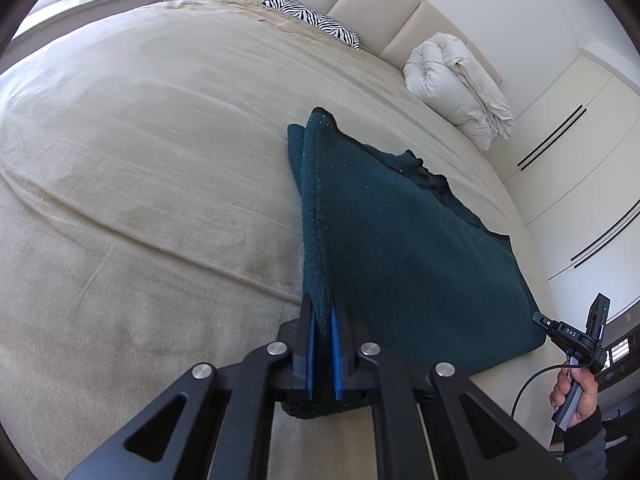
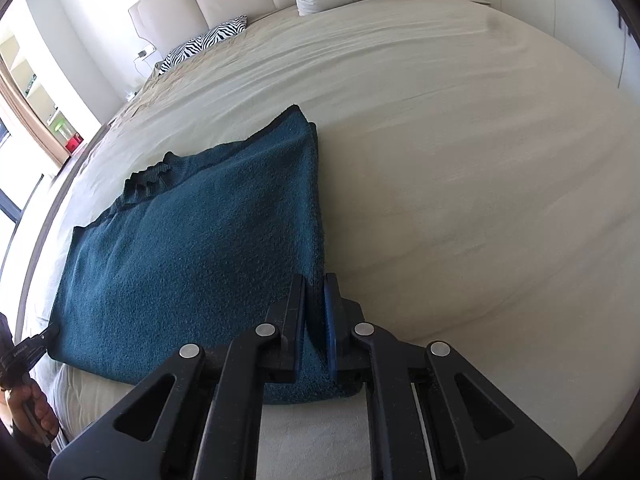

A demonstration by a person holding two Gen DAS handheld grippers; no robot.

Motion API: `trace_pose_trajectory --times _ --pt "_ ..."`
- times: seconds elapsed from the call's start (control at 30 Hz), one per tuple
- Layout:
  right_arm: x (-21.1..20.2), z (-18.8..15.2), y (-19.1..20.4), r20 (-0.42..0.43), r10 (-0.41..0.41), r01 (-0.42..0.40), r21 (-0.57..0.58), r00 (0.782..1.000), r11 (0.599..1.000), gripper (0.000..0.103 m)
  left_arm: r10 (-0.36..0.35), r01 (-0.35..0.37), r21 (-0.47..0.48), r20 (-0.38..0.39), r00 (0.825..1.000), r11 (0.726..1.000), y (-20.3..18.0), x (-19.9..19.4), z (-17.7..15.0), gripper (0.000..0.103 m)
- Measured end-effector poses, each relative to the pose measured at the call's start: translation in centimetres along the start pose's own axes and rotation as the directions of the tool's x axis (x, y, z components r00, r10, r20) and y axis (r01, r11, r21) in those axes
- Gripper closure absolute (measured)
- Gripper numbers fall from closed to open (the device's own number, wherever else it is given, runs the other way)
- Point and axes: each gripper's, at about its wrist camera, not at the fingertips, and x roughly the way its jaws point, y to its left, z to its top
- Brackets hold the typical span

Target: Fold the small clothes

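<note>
Both the left gripper and the right gripper are clamped on the near corners of the teal sweater at the bed's near edge. Holding both corners likely keeps the hem taut for folding.

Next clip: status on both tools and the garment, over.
Left tool shut on teal sweater, near corner. Right tool shut on the other near corner. Sweater lies folded on the bed. Nothing in the way.

wrist views, opposite corners, sharing sweater

One sweater, two grippers, one zebra pillow, one duvet.
</note>
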Motion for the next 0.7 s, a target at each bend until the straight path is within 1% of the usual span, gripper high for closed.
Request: trace_pose_trajectory --times 0.17,0.3,0.47,0.7 --pt "-1.0 0.3 0.8 0.019 0.000 0.000 -0.019 1.000 1.000 0.096 -0.005 0.005 -0.011 0.009 1.000 1.000 0.2 -1.1 -0.7 0.097" --pt "-0.7 0.3 1.0 -0.004 -0.014 0.013 -0.028 1.000 1.000 0.096 0.002 -0.002 -0.023 -0.005 1.000 1.000 0.7 -0.9 -1.8 0.096" --pt "0.1 -0.7 -0.8 -0.035 0.012 -0.010 0.035 0.999 0.999 0.096 -0.009 0.009 -0.050 -0.005 1.000 0.999 1.2 -1.1 -2.4 0.096" --pt "0.1 -2.3 -2.0 -0.047 0.024 -0.021 0.063 0.999 0.998 0.098 -0.019 0.017 -0.061 -0.024 1.000 0.998 1.8 -0.6 -1.9 0.096"
